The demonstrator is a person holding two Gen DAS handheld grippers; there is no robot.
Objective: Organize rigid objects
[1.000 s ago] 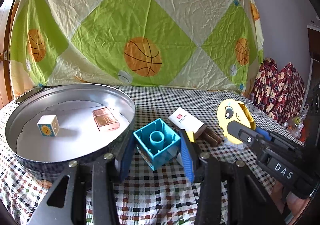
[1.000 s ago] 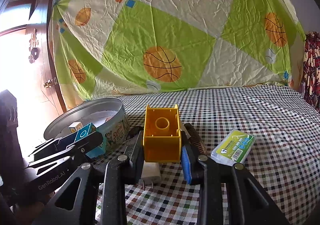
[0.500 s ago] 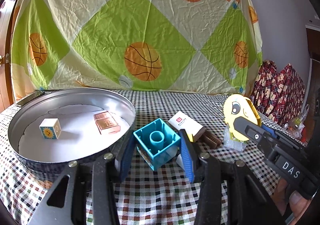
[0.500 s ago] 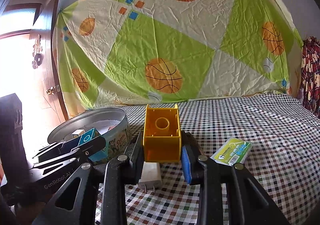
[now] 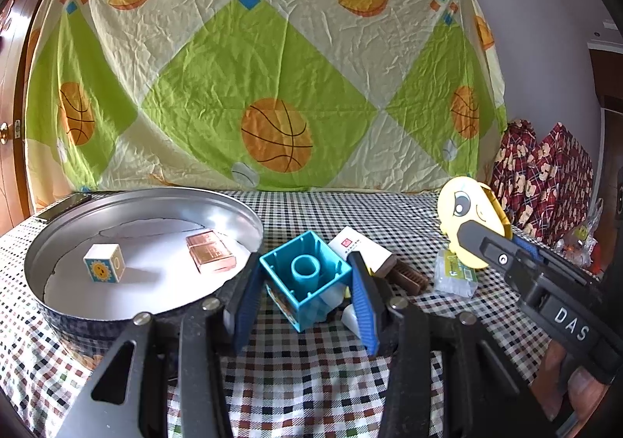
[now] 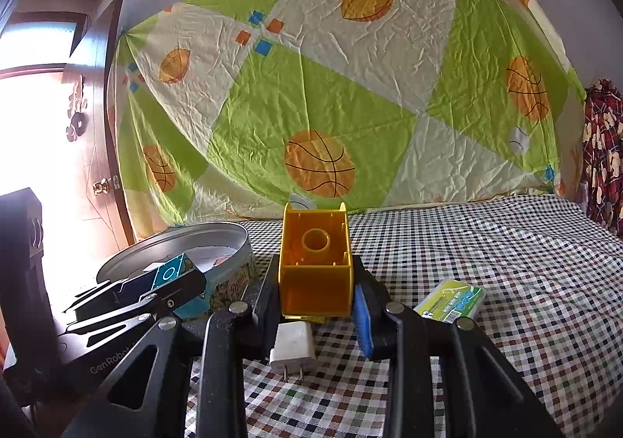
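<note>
Item: left claw (image 5: 305,288), pinching a teal block (image 5: 305,278) between its blue pads. The block is roughly cubic, so no long axis shows; it sits rotated corner-on, hollow underside with its round tube facing up and toward the lens. It is held just beside the rim of the round metal tin (image 5: 249,219), above the checked worktop (image 5: 319,391).

Item: right claw (image 6: 317,278), clamped on a yellow block (image 6: 315,270). Its open hollow side with round tube faces the lens, walls squarely upright, slightly taller than wide. It is held over the worktop, above a white charger plug (image 6: 293,344).

Inside the tin: a white picture cube (image 5: 104,263) and a copper-coloured block (image 5: 210,251), apart from each other.

On the worktop, right of the teal block: a white card box (image 5: 360,249), a brown brush (image 5: 407,276), a clear packet (image 5: 455,274).

Change from a second ago: both grips are unchanged. In the left view the yellow block sits higher in the frame. In the right view the tin and the packet sit lower in the frame.
</note>
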